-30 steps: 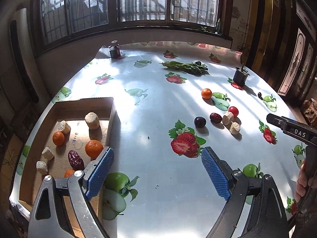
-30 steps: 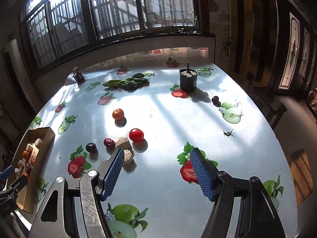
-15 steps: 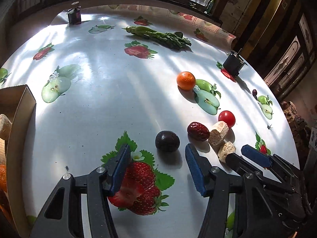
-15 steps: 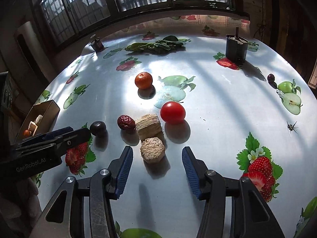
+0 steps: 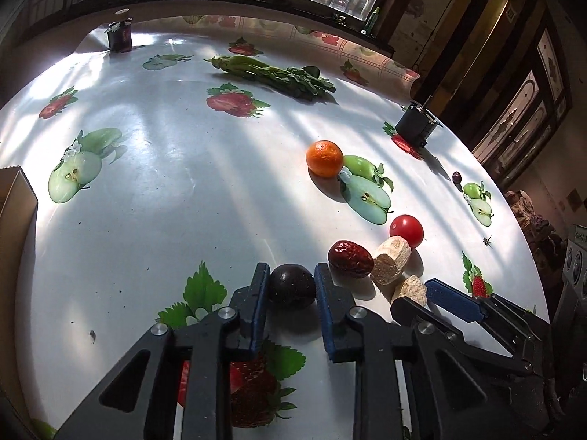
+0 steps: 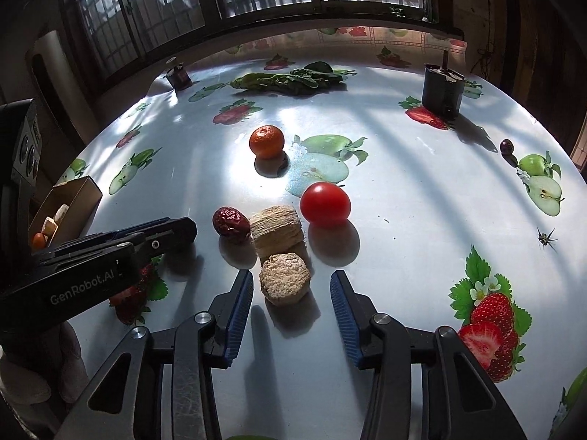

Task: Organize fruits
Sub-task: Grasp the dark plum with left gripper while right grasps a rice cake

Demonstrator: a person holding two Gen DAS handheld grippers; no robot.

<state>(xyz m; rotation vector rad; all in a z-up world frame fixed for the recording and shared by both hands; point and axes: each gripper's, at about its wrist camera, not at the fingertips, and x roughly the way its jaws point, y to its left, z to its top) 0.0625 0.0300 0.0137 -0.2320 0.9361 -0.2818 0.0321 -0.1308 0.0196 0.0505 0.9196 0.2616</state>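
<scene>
My left gripper [image 5: 291, 275] is shut on a dark plum [image 5: 292, 286] that rests on the table. Beside it lie a red date [image 5: 350, 259], two beige cut chunks [image 5: 390, 261] and a cherry tomato [image 5: 406, 230]. A mandarin [image 5: 324, 158] sits farther back. My right gripper [image 6: 291, 288] is open, its jaws on either side of the near beige chunk [image 6: 284, 278] without touching it. The second chunk [image 6: 277, 231], the date [image 6: 231, 221], tomato [image 6: 325, 204] and mandarin [image 6: 266, 141] lie beyond it. The left gripper [image 6: 172, 229] shows at the left there; the plum is hidden.
A cardboard box [image 6: 69, 201] holding several fruits and chunks stands at the table's left edge; its corner shows in the left wrist view [image 5: 16, 198]. Leafy greens [image 5: 275, 75], a dark cup [image 6: 442, 90], a small jar [image 5: 119, 36] and a small dark fruit [image 6: 507, 146] sit toward the back and right.
My left gripper moved from the box to the plum and closed on it. My right gripper moved forward and lower until its open jaws flank the near beige chunk.
</scene>
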